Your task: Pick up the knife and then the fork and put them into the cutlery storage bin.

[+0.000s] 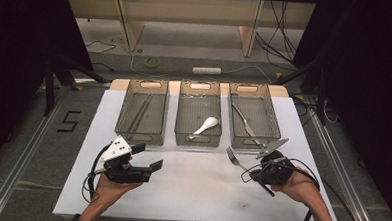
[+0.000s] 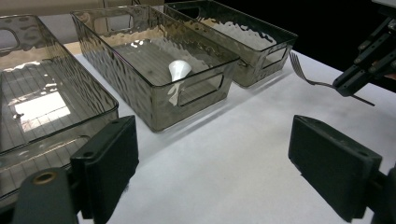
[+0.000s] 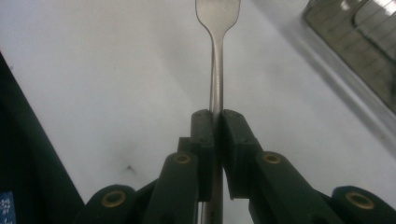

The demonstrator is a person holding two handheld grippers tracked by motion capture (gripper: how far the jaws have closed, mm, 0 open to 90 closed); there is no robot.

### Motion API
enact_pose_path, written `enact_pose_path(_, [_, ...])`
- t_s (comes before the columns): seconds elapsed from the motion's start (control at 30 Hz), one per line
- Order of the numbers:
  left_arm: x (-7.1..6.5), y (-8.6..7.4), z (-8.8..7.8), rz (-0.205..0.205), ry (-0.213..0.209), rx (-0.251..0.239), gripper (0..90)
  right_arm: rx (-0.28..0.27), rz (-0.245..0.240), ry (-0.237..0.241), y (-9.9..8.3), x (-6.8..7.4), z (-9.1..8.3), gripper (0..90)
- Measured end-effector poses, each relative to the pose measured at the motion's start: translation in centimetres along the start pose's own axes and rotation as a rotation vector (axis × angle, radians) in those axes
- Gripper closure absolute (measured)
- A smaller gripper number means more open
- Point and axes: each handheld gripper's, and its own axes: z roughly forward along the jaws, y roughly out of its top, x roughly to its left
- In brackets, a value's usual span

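While the right gripper [image 1: 254,174] is clamping a fork [image 1: 235,159] above the mat [image 1: 195,190], the left gripper [image 1: 150,156] is gaping empty; three bins [image 1: 199,118] are standing just beyond, with nothing between.

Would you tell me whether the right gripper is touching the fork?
Touching: the right gripper view shows the right gripper with jaws closed on the fork handle.

Three bins [image 1: 141,133] – spoon [image 1: 206,125], knife [image 1: 244,123], chopsticks [image 1: 139,115]
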Motion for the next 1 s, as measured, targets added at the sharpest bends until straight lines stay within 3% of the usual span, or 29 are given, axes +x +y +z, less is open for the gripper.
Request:
enact_pose_path(0.33, [0.1,0.0,-0.1,-0.005,0.0,-0.008,15.6,-0.106,0.065,-0.001,2.0,-2.3,-0.9,84.2])
enact_pose_path(0.83, [0.1,0.0,-0.2,-0.007,0.002,-0.019,15.6,-0.204,0.126,0.006,5.7,-5.0,-2.2,84.2])
enact_pose_path(1.0, [0.1,0.0,-0.2,-0.001,0.001,-0.017,15.6,-0.234,0.145,-0.011,6.8,-6.1,-2.9,84.2])
